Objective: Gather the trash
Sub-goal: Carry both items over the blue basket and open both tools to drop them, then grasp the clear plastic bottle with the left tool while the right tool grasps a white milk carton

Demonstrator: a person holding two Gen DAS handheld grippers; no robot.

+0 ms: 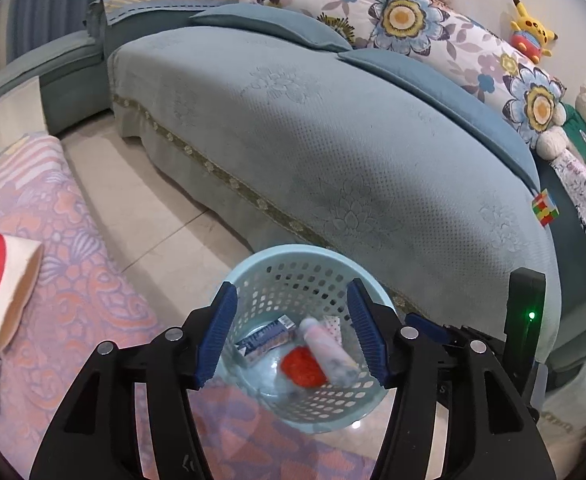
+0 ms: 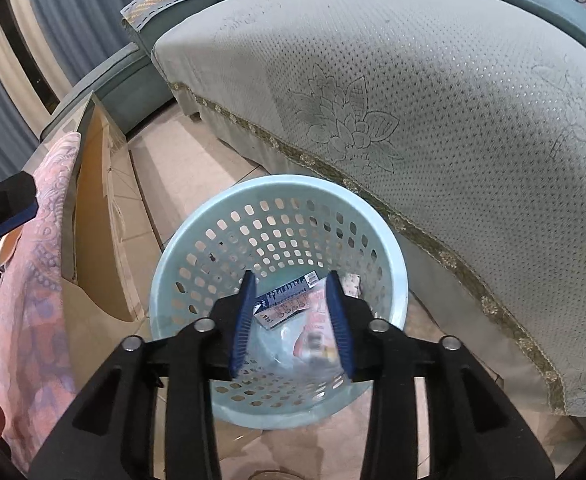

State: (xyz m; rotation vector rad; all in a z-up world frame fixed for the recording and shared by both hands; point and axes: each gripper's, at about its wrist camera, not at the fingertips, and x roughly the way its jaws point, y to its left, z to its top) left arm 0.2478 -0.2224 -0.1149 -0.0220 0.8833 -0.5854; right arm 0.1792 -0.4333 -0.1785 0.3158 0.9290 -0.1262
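Note:
A pale blue perforated basket (image 1: pixel 293 250) stands on the tiled floor between the sofa and a cloth-covered table. Inside lie a blue-and-white printed wrapper (image 1: pixel 265 340), a red crumpled piece (image 1: pixel 303 366) and a blurred pink-white bottle (image 1: pixel 329 354). My left gripper (image 1: pixel 292 285) hangs open over the basket, its pads touching nothing. Over the same basket (image 2: pixel 277 182) my right gripper (image 2: pixel 291 274) is also open. A blurred clear-and-pink wrapper (image 2: pixel 313 340) shows between its blue pads, clear of both, beside the printed wrapper (image 2: pixel 285 300).
A teal sofa (image 1: pixel 333 140) with flowered cushions, plush toys and a puzzle cube (image 1: pixel 545 206) fills the back and right. A red-and-white paper cup (image 1: pixel 5 284) lies on the pink patterned tablecloth (image 1: pixel 73 280) at left. The table's wooden side (image 2: pixel 101 216) stands close to the basket.

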